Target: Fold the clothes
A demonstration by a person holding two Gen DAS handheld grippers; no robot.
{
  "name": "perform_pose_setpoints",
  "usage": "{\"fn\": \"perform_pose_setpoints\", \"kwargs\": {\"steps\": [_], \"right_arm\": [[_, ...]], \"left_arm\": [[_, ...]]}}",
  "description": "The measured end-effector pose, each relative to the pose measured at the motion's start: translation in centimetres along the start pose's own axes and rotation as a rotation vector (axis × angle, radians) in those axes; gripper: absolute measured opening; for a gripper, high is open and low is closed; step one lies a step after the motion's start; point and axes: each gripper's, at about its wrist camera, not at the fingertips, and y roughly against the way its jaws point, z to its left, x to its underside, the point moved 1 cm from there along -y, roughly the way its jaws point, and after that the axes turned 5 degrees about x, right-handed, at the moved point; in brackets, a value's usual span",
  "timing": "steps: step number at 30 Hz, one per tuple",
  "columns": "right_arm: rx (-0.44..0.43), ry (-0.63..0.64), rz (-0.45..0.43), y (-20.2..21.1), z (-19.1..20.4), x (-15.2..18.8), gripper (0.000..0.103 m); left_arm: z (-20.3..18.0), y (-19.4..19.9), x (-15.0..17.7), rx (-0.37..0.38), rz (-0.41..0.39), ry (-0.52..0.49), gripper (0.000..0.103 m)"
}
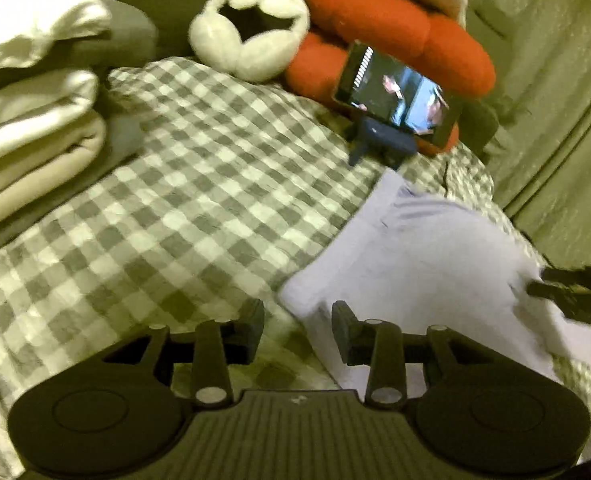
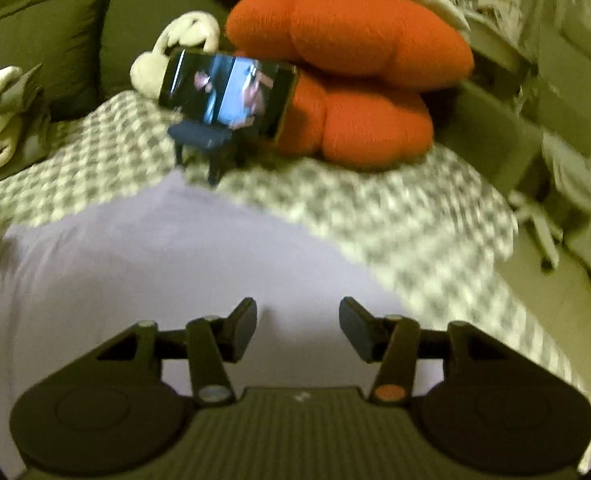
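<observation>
A pale lilac garment [image 1: 423,264] lies flat on the grey-and-white checked bedspread [image 1: 183,184]; it fills the lower left of the right wrist view [image 2: 155,264]. My left gripper [image 1: 297,332] is open and empty, hovering at the garment's left edge, over the bedspread. My right gripper [image 2: 297,328] is open and empty, just above the garment's near part. The right gripper's black tips show at the right edge of the left wrist view [image 1: 571,288].
A phone on a small dark stand [image 1: 395,100] plays video at the far end of the bed, also in the right wrist view [image 2: 227,92]. Behind it lie an orange cushion [image 2: 351,68] and a white knotted cushion [image 1: 251,28]. Folded white linens [image 1: 35,112] stack at left. A chair [image 2: 535,184] stands off the bed at right.
</observation>
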Motion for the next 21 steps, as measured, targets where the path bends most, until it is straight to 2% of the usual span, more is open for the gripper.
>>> {"fn": "perform_pose_setpoints", "kwargs": {"steps": [4,6,10,11,13,14,16,17,21], "right_arm": [[-0.045,0.012,0.027,3.6,1.9,3.4,0.048],[-0.076,0.033,0.022,5.4,3.6,4.6,0.048],[-0.145,0.080,0.008,8.2,7.5,6.8,0.044],[-0.148,0.086,0.020,8.5,8.3,7.2,0.040],[-0.165,0.091,0.041,8.7,9.5,8.5,0.032],[-0.168,0.088,0.047,8.6,9.9,9.0,0.024],[-0.165,0.080,0.043,8.5,10.3,9.6,0.018],[-0.163,0.077,0.044,8.7,10.4,9.5,0.004],[-0.174,0.035,0.021,10.0,10.2,9.5,0.004]], "left_arm": [[-1.1,-1.6,0.1,-0.070,-0.017,-0.066,0.035],[-1.6,-2.2,0.3,-0.103,-0.018,-0.116,0.021],[-1.9,-1.7,0.7,-0.114,-0.045,-0.196,0.011],[-1.9,-1.5,0.8,-0.108,-0.049,-0.202,0.007],[-1.6,-1.0,0.7,-0.086,-0.059,-0.196,0.006],[-1.4,-0.8,0.7,-0.074,-0.066,-0.189,0.006],[-0.9,-0.3,0.5,-0.055,-0.082,-0.172,0.006],[-0.6,-0.1,0.4,-0.042,-0.089,-0.157,0.006],[0.2,0.6,0.0,-0.010,-0.105,-0.126,0.006]]}}
